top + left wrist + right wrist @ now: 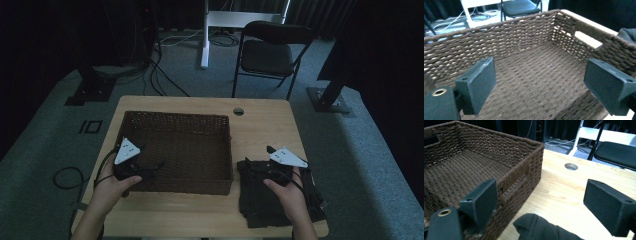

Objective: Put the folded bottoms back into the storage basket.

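Both grippers, left (150,170) and right (255,167), gape unladen beside the basket (175,120) rim.

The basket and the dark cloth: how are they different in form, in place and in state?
The basket is stiff, brown and woven, with upright walls; the cloth is soft, black and lies folded flat. The basket sits left of the table's middle, the cloth to its right near the front edge. The left tool hangs open over the basket, the right tool open over the cloth. Both rest on the table.
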Demonstrator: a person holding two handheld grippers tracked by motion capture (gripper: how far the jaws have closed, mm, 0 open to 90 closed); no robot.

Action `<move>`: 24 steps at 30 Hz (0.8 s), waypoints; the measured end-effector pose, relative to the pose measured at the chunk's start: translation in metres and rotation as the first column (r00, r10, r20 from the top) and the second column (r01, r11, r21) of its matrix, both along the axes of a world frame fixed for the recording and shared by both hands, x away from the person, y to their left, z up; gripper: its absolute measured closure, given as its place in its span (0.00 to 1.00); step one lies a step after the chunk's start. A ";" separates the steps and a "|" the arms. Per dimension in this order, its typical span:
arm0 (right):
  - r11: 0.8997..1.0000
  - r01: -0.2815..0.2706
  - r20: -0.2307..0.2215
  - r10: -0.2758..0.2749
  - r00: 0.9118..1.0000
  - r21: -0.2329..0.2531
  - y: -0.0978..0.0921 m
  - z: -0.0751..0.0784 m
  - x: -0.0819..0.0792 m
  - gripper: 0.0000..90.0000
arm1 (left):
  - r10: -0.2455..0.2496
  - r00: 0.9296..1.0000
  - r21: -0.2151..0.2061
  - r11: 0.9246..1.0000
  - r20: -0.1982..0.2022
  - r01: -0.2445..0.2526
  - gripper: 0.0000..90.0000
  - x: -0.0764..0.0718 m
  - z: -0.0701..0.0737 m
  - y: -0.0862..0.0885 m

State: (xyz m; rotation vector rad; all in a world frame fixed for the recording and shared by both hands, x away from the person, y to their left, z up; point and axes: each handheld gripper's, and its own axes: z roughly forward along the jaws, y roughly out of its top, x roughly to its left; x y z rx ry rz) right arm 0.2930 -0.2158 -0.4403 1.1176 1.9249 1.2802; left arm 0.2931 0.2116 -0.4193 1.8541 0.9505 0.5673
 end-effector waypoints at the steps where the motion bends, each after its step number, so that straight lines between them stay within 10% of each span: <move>1: 1.000 0.001 -0.002 -0.001 1.000 -0.001 -0.002 0.000 -0.001 0.13 | -0.007 1.000 -0.001 1.000 0.003 0.007 0.13 0.000 0.000 -0.003; 24: 0.997 0.081 -0.018 -0.081 0.997 0.003 -0.048 -0.011 -0.019 0.13 | -0.161 0.987 -0.008 0.987 0.000 0.161 0.14 0.003 -0.002 -0.071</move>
